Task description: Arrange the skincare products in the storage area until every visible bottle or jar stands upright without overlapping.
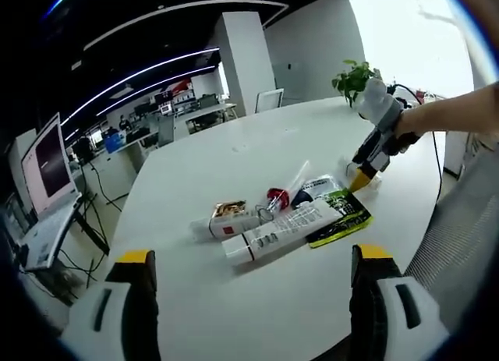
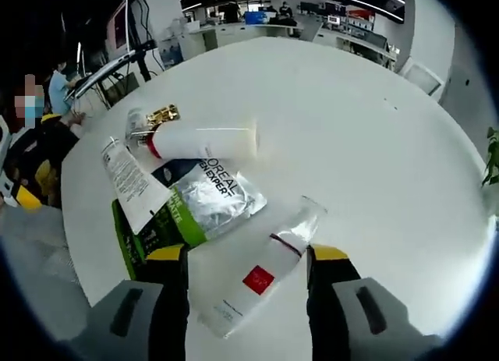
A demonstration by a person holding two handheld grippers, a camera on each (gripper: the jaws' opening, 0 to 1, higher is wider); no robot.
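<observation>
In the right gripper view a white tube with a red square label point(image 2: 253, 287) lies flat on the white counter point(image 2: 366, 135). Its long axis runs from the lower left to its clear crimped end at the upper right. It sits between the right tongs point(image 2: 249, 260), whose yellow-tipped jaws stand apart on either side of it; contact cannot be told.

Up and left of it lie a silver and green sachet point(image 2: 199, 201), a long white tube point(image 2: 132, 182) slanting from upper left to lower right, and a white bottle point(image 2: 207, 141) on its side, pointing left to right, with a gold-capped item point(image 2: 156, 115) beside it.

In the left gripper view the same products lie in a cluster point(image 1: 284, 217) at frame centre, all on their sides. The left tongs point(image 1: 249, 260) hang open and empty at the bottom. The right tongs point(image 1: 362, 174) reach in from the right.
</observation>
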